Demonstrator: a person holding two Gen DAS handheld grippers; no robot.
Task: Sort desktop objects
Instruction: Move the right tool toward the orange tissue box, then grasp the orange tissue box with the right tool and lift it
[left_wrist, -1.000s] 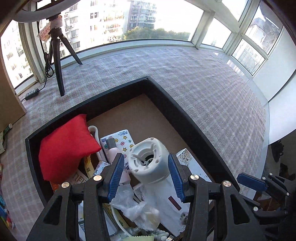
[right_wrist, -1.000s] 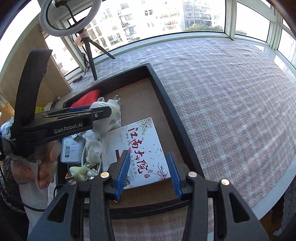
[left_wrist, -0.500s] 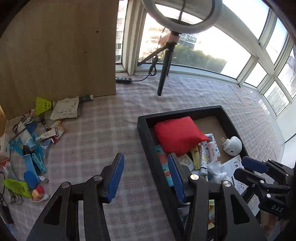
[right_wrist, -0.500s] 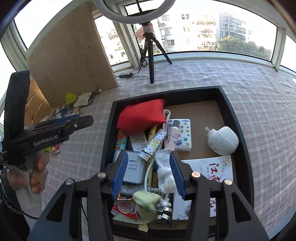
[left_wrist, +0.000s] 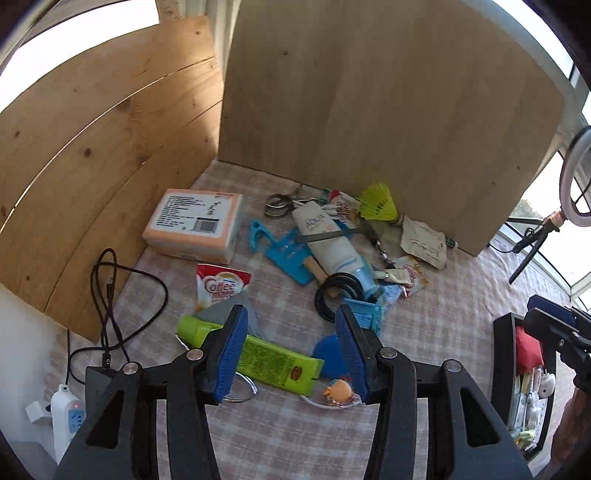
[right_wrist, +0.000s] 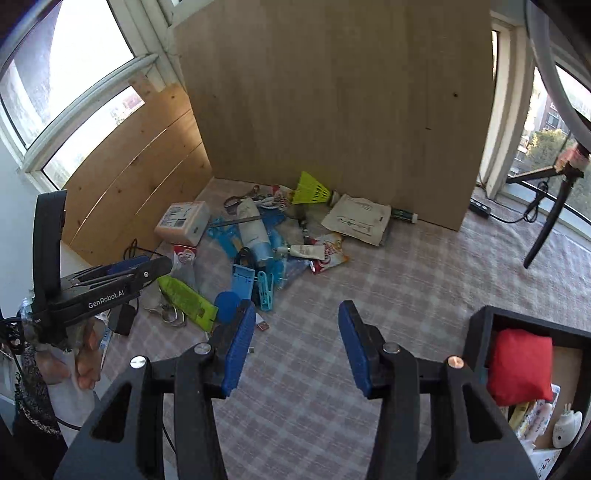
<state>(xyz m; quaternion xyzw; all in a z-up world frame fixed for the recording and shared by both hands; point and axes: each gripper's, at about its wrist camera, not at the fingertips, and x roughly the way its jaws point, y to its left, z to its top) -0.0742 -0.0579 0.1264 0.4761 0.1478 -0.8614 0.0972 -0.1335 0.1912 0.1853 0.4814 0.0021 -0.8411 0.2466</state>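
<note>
Left gripper: jaws wide, empty, above lime-green tube on checked tablecloth. Right gripper: jaws wide, empty, beside black tray holding red cushion.

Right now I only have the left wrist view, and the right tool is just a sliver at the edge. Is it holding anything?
Observer: No. The right tool is open and empty, over bare checked cloth.
Operator: Anything small near it that I could knock?
Observer: Yes. A small red-and-white item, too small to identify, lies on the cloth beside the tip of the tool's left finger.
</note>
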